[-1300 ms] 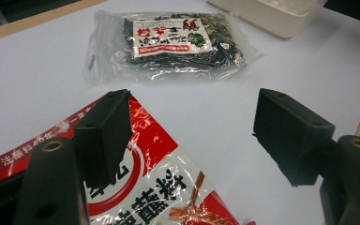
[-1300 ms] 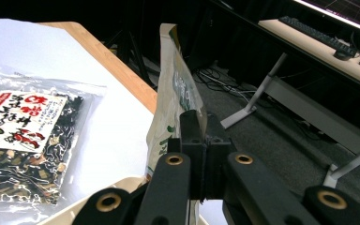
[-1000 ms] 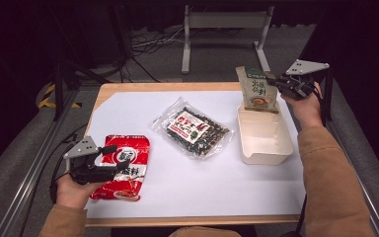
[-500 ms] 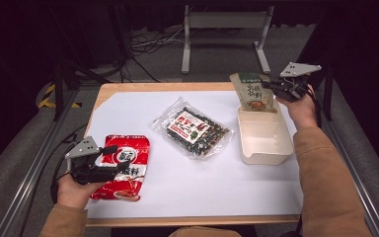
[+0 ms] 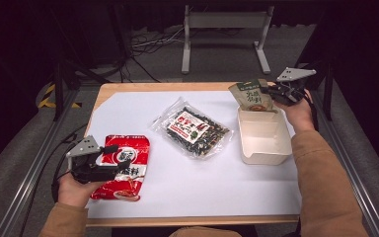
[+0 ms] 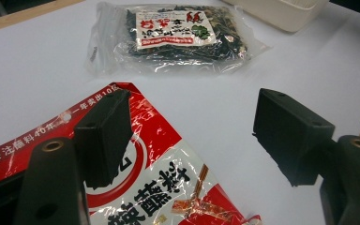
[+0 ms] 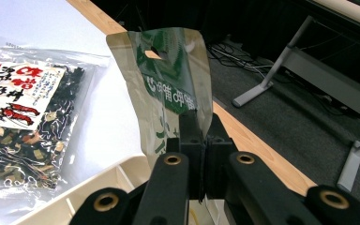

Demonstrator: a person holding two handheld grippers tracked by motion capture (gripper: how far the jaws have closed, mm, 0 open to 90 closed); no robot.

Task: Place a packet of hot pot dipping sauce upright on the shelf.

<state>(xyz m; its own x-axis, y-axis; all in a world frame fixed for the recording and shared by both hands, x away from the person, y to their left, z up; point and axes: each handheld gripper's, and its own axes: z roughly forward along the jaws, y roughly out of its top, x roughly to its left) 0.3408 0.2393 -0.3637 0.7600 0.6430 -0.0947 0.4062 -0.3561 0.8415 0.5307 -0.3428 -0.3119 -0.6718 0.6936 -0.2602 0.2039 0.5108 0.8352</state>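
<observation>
My right gripper (image 5: 275, 94) (image 7: 199, 136) is shut on the edge of a green pouch (image 5: 253, 97) (image 7: 168, 65). It holds the pouch tilted above the far end of a cream box (image 5: 264, 143) (image 7: 89, 187). My left gripper (image 5: 121, 157) (image 6: 192, 136) is open and low at the near left. One of its jaws hovers over a red-and-white packet (image 5: 133, 145) (image 6: 168, 187), the other over bare white paper. A clear bag of dark dried food (image 5: 195, 129) (image 6: 178, 33) (image 7: 18, 108) lies flat in the middle of the table.
White paper (image 5: 217, 182) covers most of the wooden table (image 5: 168, 87). A metal stand (image 5: 224, 22) and cables are on the dark floor beyond the far edge. Rails run along both sides of the table.
The right gripper has shifted slightly left with the green pouch, which has gone from upright to tilted above the box's far end. The left gripper has kept still.
</observation>
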